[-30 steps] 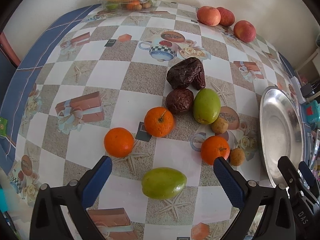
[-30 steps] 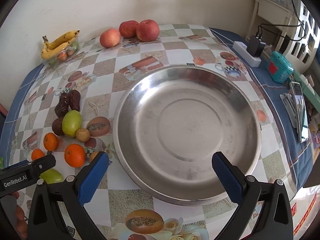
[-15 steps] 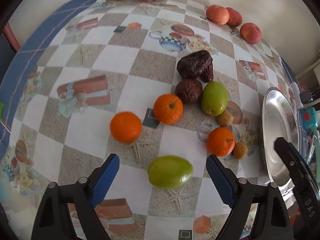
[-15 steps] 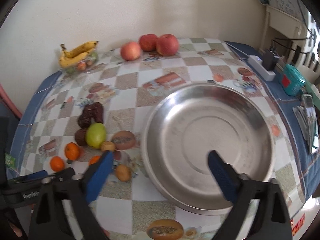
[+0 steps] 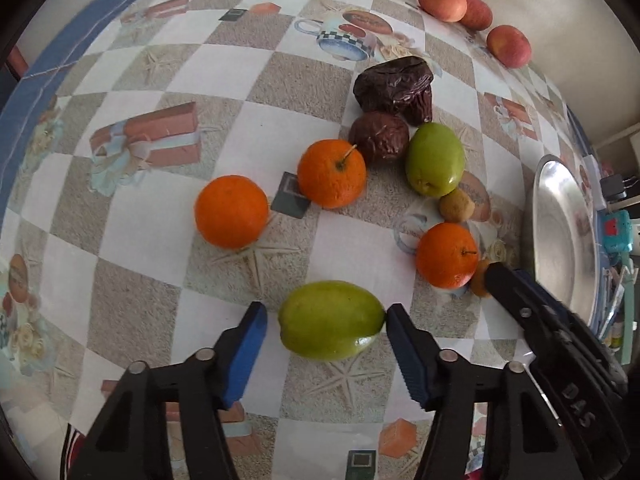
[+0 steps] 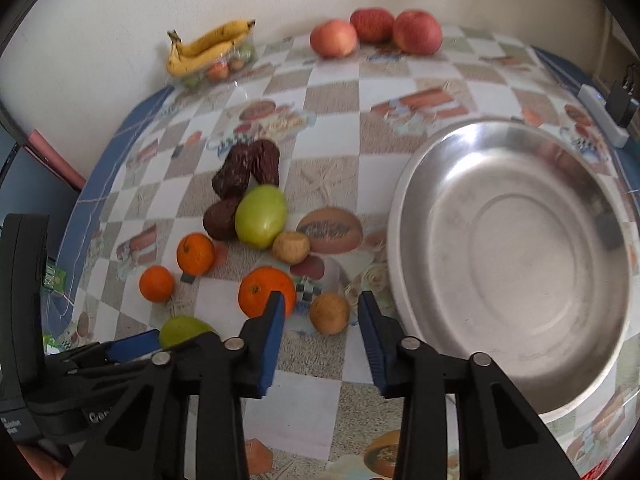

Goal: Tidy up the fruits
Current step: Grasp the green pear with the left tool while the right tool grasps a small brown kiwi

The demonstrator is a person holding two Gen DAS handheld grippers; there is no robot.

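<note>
The left gripper [image 5: 324, 330] points steeply down at a checked tablecloth [image 5: 132, 216], its blue jaws having just been closing around a green fruit [image 5: 332, 320] that lies between them. The right pad touches the fruit's end; a sliver of cloth still shows at the left pad, so the grip is not yet complete. The fruit lies on its side, long axis running straight across from one pad to the other.

Just beyond the fingertips sit three oranges: one [image 5: 231, 211] ahead to the left, one with a stem [image 5: 332, 173] farther ahead, one [image 5: 447, 255] ahead to the right.

The right gripper [image 6: 320, 320] has also just been narrowing its jaws, which flank a small brown round fruit [image 6: 330, 313] with gaps on both sides. Its left finger overlaps the right-hand orange [image 6: 264, 296] in the wrist view.

Farther out lie a second green fruit [image 6: 261, 216], pointing away from the gripper, and dark wrinkled fruits [image 6: 248, 168]. A steel basin [image 6: 512, 248] stands to the right of the right gripper.
</note>
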